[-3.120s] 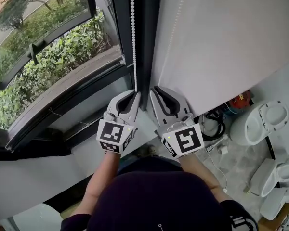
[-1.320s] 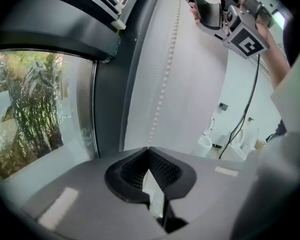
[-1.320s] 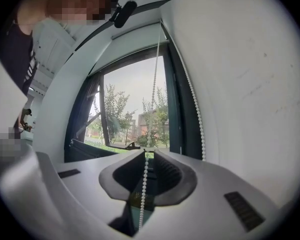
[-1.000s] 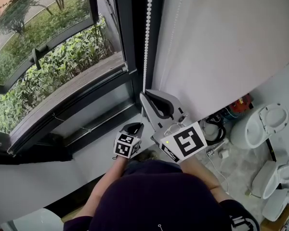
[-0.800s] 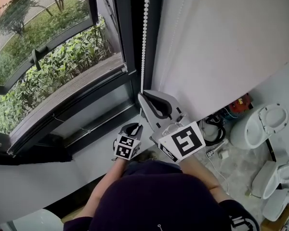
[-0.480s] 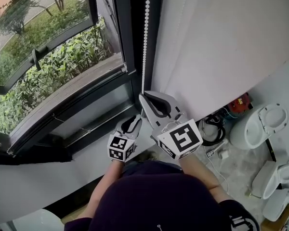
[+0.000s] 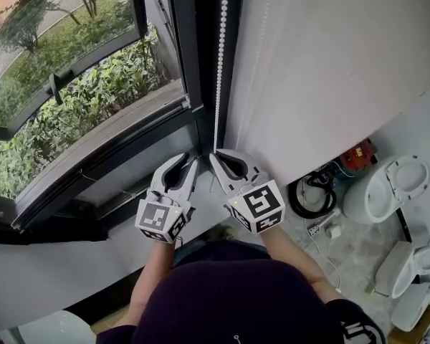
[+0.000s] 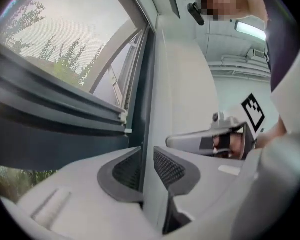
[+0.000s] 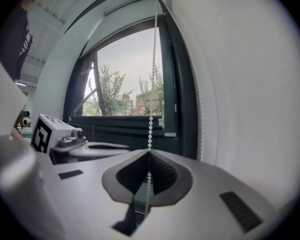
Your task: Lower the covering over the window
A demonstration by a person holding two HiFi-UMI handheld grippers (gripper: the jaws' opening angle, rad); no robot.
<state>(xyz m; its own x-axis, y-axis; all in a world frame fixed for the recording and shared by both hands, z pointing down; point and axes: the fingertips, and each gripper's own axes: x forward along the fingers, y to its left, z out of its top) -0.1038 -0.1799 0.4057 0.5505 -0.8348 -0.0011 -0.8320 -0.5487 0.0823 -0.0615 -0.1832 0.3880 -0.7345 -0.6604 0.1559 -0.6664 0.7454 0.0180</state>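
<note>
A white bead chain [image 7: 220,63] hangs along the dark window frame [image 7: 201,49], left of the white roller blind [image 7: 330,56]. My right gripper [image 7: 216,155] is shut on the chain; in the right gripper view the chain [image 9: 152,84] runs straight down into the pinched jaws [image 9: 149,154]. My left gripper [image 7: 190,162] sits just left of it at about the same height. Its jaws stand apart, and in the left gripper view [image 8: 147,166] only the frame and wall show through the gap. The right gripper [image 8: 210,140] shows beside it there.
The window glass [image 7: 72,84] looks out on green shrubs. Below it runs a white sill [image 7: 129,228]. On the floor at the right lie a coiled black hose [image 7: 312,192], a red object [image 7: 356,153] and white ceramic toilets [image 7: 387,181].
The left gripper opened and rose from low under the right gripper to beside it. The right gripper, still shut on the chain, moved down a little.
</note>
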